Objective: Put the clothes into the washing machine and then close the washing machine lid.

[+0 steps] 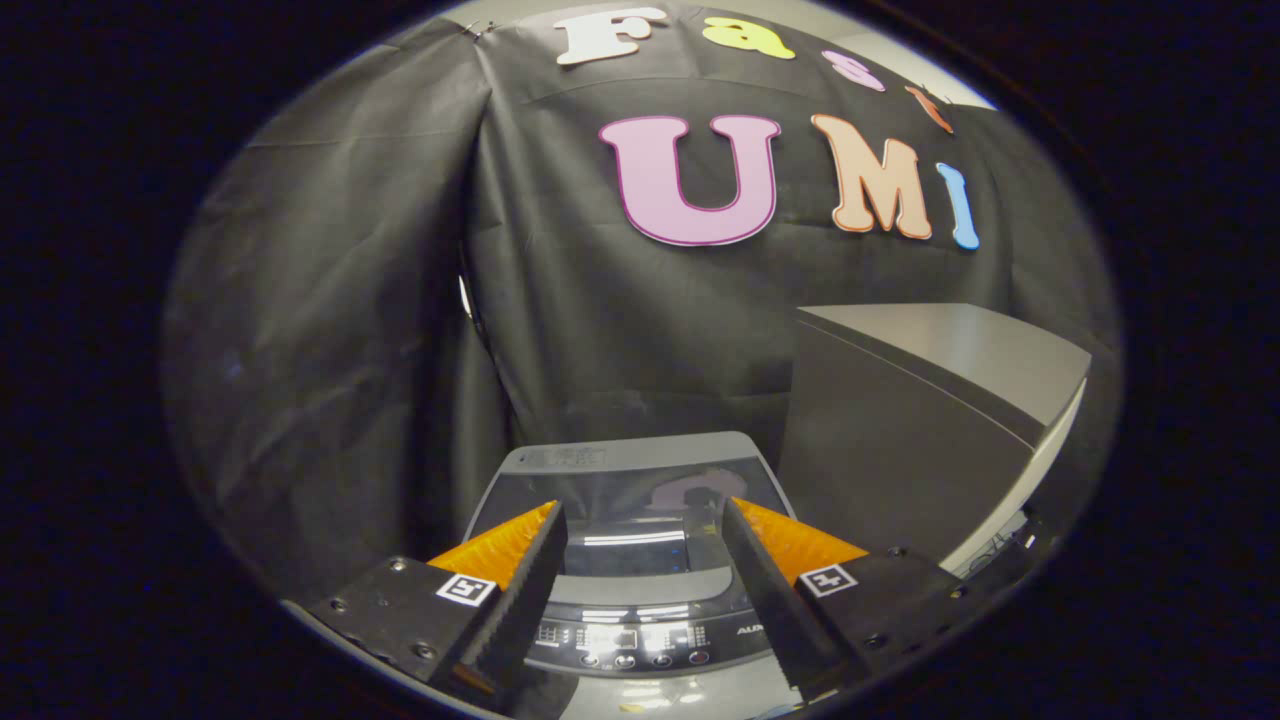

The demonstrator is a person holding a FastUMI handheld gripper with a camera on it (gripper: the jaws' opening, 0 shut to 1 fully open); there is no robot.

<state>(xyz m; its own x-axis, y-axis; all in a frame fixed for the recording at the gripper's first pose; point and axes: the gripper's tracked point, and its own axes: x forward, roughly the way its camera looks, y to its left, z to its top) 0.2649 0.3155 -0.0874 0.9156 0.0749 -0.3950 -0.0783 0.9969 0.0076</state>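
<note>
gripper view: gripper [640,535] fingers spread apart, holding nothing, above washing machine [630,560]. lid [625,500] looks closed flat, no clothes visible; task seems near finished.

We see the grey top-loading washing machine [640,500] standing against the booth's wall, its glass lid [625,520] shut flat, its control panel [625,635] lit at the near edge.

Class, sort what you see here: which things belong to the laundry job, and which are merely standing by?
Job: washing machine, glass lid down, control panel; gripper, jaws open and empty above the lid.
Standing by: grey cabinet beside the machine; black cloth wall.
</note>
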